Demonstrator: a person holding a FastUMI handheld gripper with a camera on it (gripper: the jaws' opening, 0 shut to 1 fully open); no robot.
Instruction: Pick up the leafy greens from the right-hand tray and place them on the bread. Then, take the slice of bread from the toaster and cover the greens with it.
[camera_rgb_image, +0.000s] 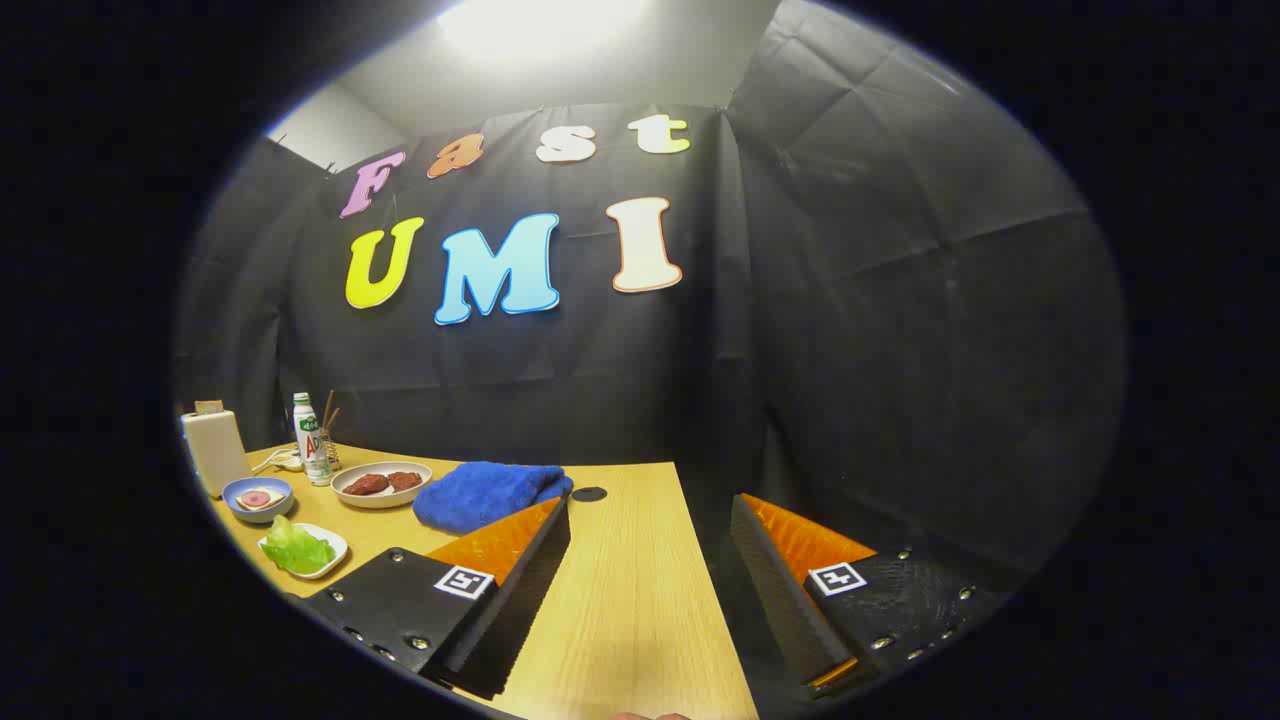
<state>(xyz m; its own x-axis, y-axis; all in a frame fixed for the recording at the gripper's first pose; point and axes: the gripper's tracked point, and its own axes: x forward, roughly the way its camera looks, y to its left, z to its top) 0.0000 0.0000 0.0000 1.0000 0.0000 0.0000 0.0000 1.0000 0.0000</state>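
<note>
My gripper (650, 515) is open, its two fingers spread wide above the wooden table (630, 600) with nothing between them. Far off to the left of the left finger (510, 580) lie the leafy greens (297, 548) on a small white tray (332, 555). Just beyond the greens stands a blue bowl (257, 497) holding a slice of bread with a round of meat on it. Behind the bowl is the cream toaster (215, 450) with a slice of bread (209, 407) sticking out of its top.
A white plate (380, 484) with two dark patties sits beside a folded blue cloth (488, 493). A bottle (311, 440) and a holder with sticks stand at the back. The table's right edge runs just inside the right finger (775, 590). A round hole (589, 494) lies past the cloth.
</note>
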